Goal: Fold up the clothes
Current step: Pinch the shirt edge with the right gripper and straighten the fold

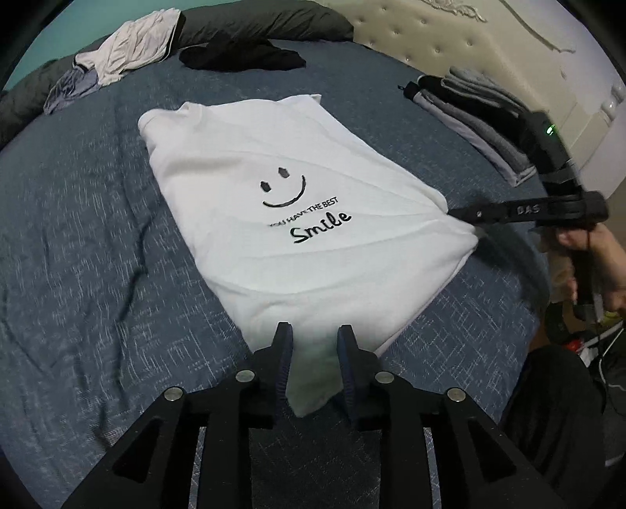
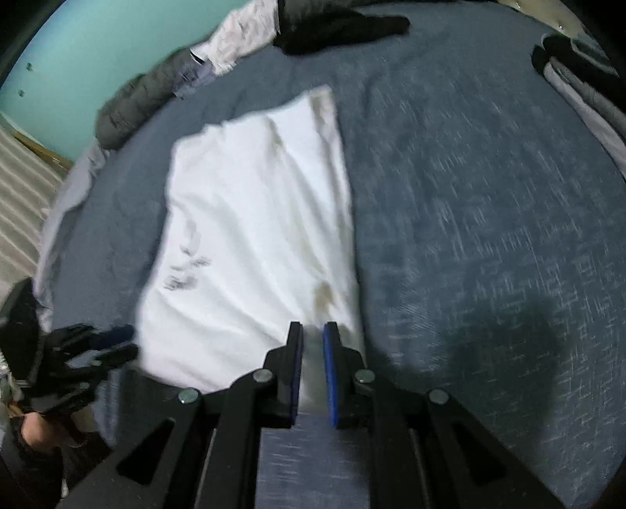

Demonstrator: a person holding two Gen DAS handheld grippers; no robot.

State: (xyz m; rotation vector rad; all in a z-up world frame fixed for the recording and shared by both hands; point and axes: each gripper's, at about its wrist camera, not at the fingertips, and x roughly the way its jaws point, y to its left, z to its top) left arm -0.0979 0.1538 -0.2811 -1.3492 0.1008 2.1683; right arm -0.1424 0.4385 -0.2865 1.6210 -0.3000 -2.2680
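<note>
A white T-shirt (image 1: 274, 188) with a black smiley and "Smile" print lies folded to a long strip on the blue bedspread (image 1: 78, 235). In the left wrist view my left gripper (image 1: 315, 336) stands at its near corner, jaws apart, the corner lying loosely between the pads. My right gripper (image 1: 454, 213) pinches the shirt's right corner, and creases run out from it. In the right wrist view, which is blurred, the right gripper (image 2: 313, 333) is shut on the white T-shirt (image 2: 250, 219) at its near edge. The left gripper (image 2: 125, 346) shows at the shirt's left corner.
A stack of folded grey clothes (image 1: 481, 117) sits at the right by the tufted headboard (image 1: 450, 43). A black garment (image 1: 242, 55), a crumpled pale garment (image 1: 129, 47) and a dark pillow (image 1: 266, 19) lie at the far side. A person's hand (image 1: 587, 242) holds the right gripper.
</note>
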